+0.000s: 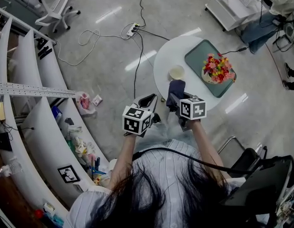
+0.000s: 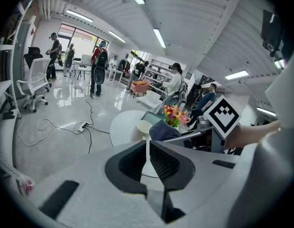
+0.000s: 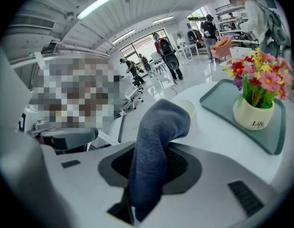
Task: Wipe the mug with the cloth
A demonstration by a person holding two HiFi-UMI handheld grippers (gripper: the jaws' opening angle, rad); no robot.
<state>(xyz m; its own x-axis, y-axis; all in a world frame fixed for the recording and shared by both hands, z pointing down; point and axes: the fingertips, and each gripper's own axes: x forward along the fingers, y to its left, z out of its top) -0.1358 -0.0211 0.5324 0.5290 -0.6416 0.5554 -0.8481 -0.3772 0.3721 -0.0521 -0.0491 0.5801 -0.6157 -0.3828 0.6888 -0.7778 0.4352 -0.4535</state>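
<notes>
A glossy grey floor [image 1: 113, 46] with loose cables spreads around a small round white counter [image 1: 162, 61], and curved white shelves run along one side of the room. The right hand-held gripper [image 3: 151, 160] is clenched on a dark blue cloth [image 3: 159, 122]. The cloth is pinched between its two pads, rises out past the tips and flops forward in a thick fold. Just beyond that fold, ahead of the right hand-held gripper, a cream mug [image 1: 176, 72] stands upright on the counter. In the right gripper view the cloth hides most of it, and I cannot tell whether cloth and mug touch. Further ahead and to the right of this hand-held gripper lies a grey-green tray [image 1: 197, 56] carrying a white pot of bright flowers [image 3: 254, 115].

The left hand-held gripper [image 2: 148, 151] sits just beside the right one, on its left. Its jaws are pressed together with only a thin slit between the pads and nothing in them. The mug stands ahead of it, well clear of its tips, and the cloth shows ahead and slightly to its right.
</notes>
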